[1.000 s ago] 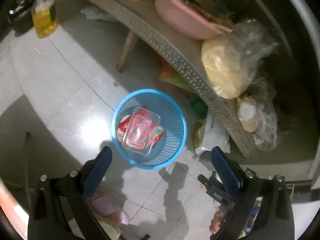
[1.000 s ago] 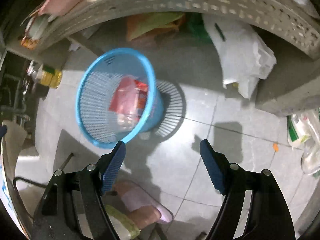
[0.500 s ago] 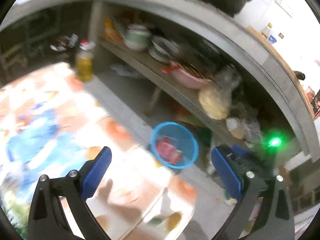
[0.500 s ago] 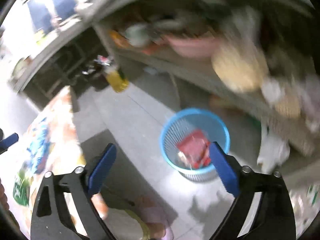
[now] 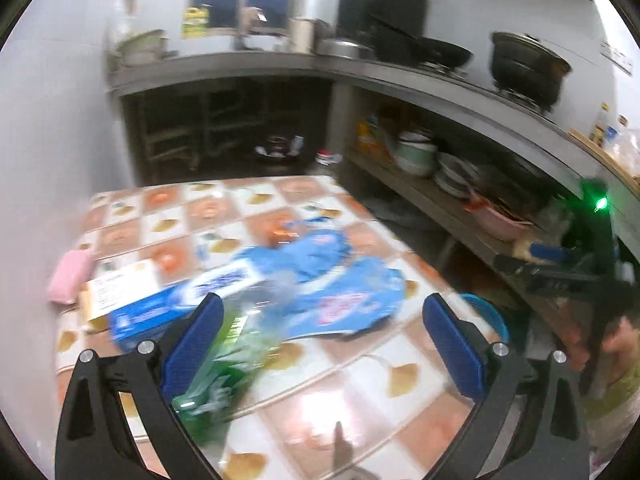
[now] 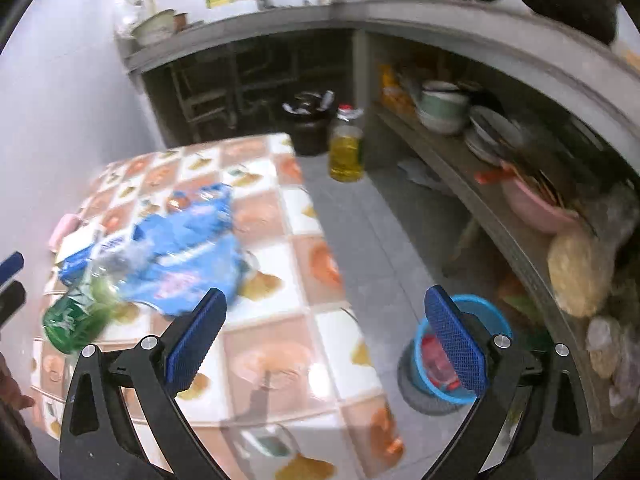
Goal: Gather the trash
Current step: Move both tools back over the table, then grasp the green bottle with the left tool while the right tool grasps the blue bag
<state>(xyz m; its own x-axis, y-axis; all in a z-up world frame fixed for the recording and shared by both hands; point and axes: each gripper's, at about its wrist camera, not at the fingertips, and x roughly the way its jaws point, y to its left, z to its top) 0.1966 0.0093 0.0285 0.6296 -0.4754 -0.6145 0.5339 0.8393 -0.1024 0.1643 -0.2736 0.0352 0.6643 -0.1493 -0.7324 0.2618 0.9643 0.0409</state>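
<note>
A table with an orange-and-white checked cloth point(image 5: 344, 380) point(image 6: 280, 352) carries the trash: crumpled blue plastic bags point(image 5: 332, 280) point(image 6: 188, 256), a blue-and-white box point(image 5: 176, 304), a green plastic bottle point(image 5: 216, 372) point(image 6: 76, 316) and a pink pack point(image 5: 70, 276). My left gripper point(image 5: 324, 340) hovers open over the table's near part, nothing between its pads. My right gripper point(image 6: 324, 340) stands wide open above the table's right edge, also holding nothing. On the floor to the right sits the blue mesh basket point(image 6: 496, 316) point(image 5: 490, 312) with a red wrapper point(image 6: 434, 356) inside.
A grey counter with a lower shelf runs along the right, loaded with bowls point(image 6: 444, 108), a pink basin point(image 6: 532, 204) and bagged food point(image 6: 576, 268). An oil bottle point(image 6: 346, 148) and a black bin point(image 6: 308, 124) stand on the floor beyond the table.
Both views have swung up from the floor basket to the table top with the trash. The right jaws have widened. The basket still holds the red wrapper.
</note>
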